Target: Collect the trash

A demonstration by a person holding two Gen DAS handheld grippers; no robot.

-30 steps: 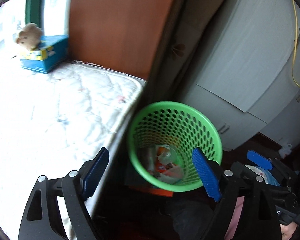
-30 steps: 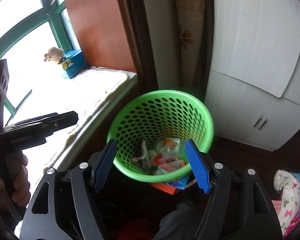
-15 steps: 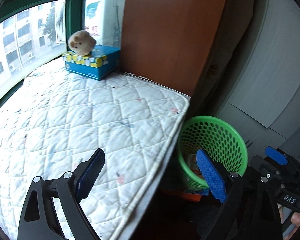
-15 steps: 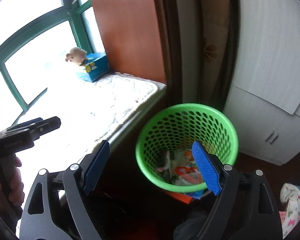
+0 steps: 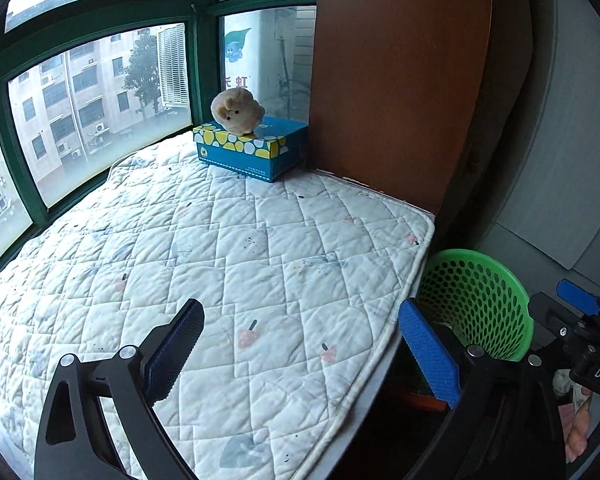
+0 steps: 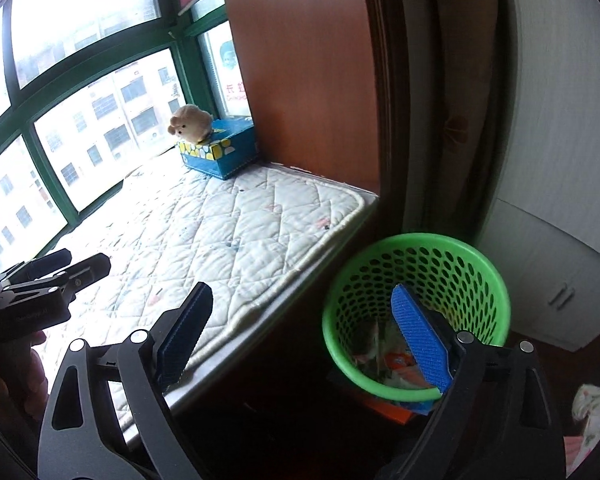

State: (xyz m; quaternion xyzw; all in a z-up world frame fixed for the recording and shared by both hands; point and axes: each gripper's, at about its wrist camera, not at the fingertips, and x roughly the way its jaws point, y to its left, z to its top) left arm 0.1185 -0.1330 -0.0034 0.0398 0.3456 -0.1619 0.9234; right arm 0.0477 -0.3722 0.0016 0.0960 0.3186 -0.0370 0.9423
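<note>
A green perforated basket [image 6: 472,268] stands on the floor beside the window seat, with crumpled wrappers [image 6: 396,362] at its bottom. It also shows at the right of the left wrist view [image 5: 484,300]. My left gripper [image 5: 304,354] is open and empty above the white quilted mat [image 5: 228,264]. My right gripper [image 6: 300,336] is open and empty, above the mat's edge and the basket's near rim. The left gripper also shows at the left of the right wrist view [image 6: 56,272].
A blue tissue box [image 5: 252,148] with a small plush toy [image 5: 236,110] on it sits at the mat's far end, by the green-framed window. A brown wooden panel [image 5: 396,80] rises behind it. White cabinets [image 6: 552,280] stand behind the basket.
Both grippers have swung left and up, away from the basket toward the window seat. The basket has slid to the right in both views. Both stay open and empty.
</note>
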